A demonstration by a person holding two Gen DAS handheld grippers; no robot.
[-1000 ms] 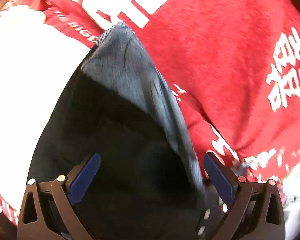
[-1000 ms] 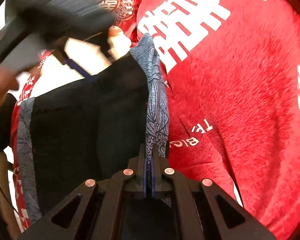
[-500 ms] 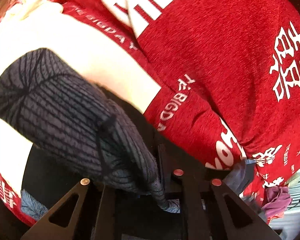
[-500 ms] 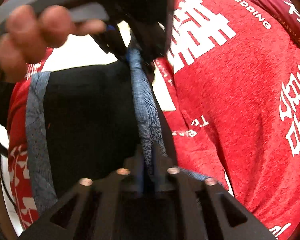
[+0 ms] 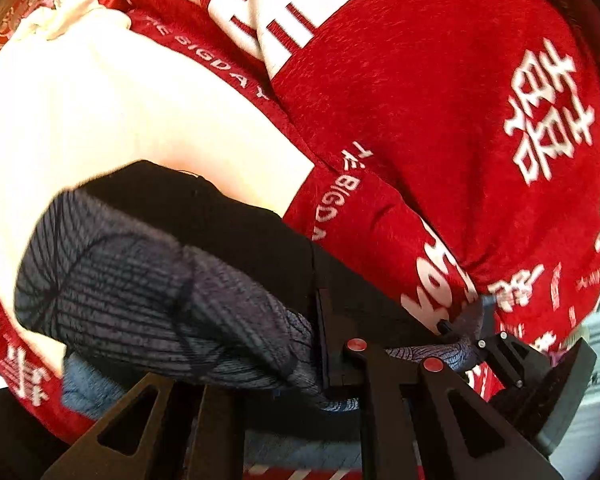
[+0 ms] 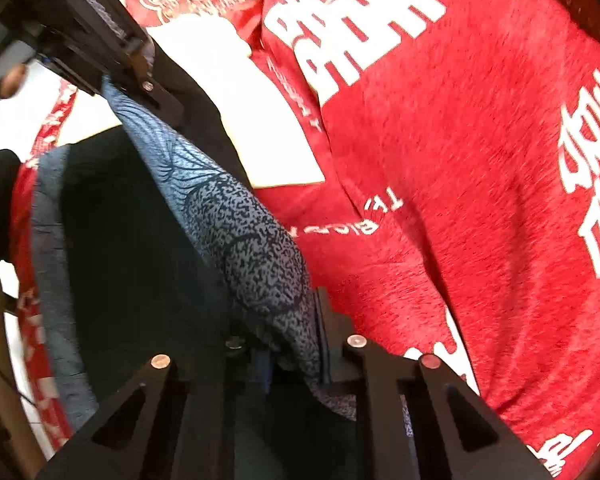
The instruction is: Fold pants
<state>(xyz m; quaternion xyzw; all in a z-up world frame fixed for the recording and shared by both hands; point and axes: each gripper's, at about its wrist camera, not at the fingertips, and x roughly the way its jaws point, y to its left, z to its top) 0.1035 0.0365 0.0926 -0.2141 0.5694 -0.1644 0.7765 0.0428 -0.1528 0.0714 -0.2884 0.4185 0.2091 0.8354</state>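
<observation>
Your left tongs (image 5: pixel 324 344), spread wide around the dark cloth a second ago, are now pressed together on the patterned grey-blue band of the pants (image 5: pixel 148 292). Your right tongs (image 6: pixel 296 344) have just been closing again after a brief loosening, with the same band between the jaws, and look clamped on it. Both ends of that edge are now pinched: by my reading the lift-and-carry stage of a fold can start. The pants hang and drape directly ahead of both tongs, over the red printed blanket (image 5: pixel 440 128) on the bed, a white panel (image 5: pixel 120 120) beyond them. From the right tongs the band runs away up-left to the left tongs, so the held edge's long axis lies along that line. The black body falls left of it.
</observation>
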